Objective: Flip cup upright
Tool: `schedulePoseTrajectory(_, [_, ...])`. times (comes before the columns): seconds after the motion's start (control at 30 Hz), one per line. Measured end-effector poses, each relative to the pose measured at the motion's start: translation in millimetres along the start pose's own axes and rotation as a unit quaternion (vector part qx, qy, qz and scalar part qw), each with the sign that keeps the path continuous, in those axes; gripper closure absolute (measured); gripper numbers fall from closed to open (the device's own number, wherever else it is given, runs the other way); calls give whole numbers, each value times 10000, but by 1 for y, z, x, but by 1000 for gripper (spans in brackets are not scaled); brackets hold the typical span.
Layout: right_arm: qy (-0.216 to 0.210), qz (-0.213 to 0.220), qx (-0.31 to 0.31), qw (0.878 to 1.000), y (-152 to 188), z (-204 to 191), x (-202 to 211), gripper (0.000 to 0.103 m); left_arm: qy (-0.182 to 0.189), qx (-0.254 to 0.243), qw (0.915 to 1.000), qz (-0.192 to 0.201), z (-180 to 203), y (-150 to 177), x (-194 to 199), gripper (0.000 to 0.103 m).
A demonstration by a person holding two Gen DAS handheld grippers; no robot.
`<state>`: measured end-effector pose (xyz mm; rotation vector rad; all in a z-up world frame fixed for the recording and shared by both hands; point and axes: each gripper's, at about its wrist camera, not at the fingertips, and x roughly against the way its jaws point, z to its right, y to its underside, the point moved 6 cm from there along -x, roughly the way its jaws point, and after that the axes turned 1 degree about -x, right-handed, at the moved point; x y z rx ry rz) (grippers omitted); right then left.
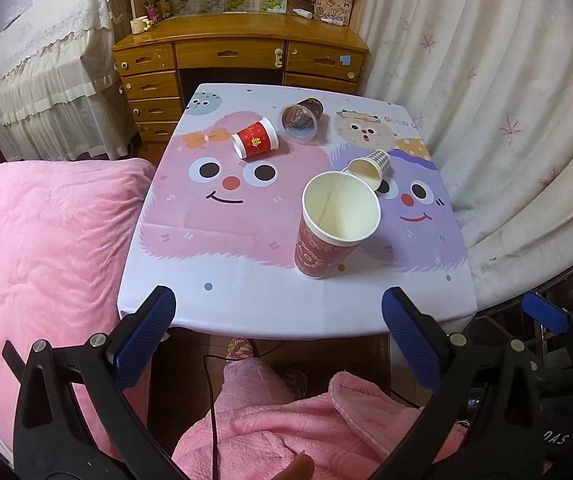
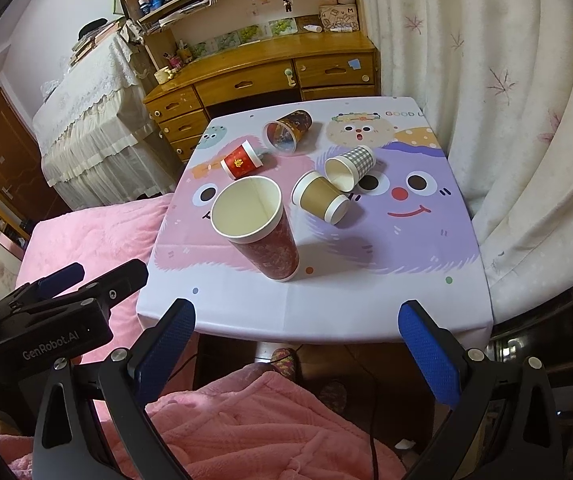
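A tall red paper cup (image 1: 328,222) (image 2: 260,226) stands upright near the front of the small table (image 1: 246,308). Several cups lie on their sides behind it: a small red cup (image 1: 255,139) (image 2: 241,160), a dark patterned cup (image 1: 301,118) (image 2: 287,128), a checked grey cup (image 1: 370,167) (image 2: 349,167), and a brown cup (image 2: 320,197) hidden in the left wrist view. My left gripper (image 1: 278,304) is open and empty, held back over the table's front edge. My right gripper (image 2: 296,320) is open and empty at the front edge too.
The table (image 2: 326,312) wears a cartoon-face cloth. A pink blanket (image 1: 46,248) lies to its left, a white curtain (image 1: 506,120) to its right, a wooden desk (image 1: 242,52) behind. My pink-robed lap (image 1: 306,432) is below.
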<state>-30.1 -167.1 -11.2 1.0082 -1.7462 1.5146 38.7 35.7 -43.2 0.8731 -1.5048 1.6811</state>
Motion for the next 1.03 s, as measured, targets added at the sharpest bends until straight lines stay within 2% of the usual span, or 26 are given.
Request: schedulePoseTrajectory(1.03, [-35,-131,-155,9998,3,13,-4,0,-22,14,10000,-5,2,3,1,1])
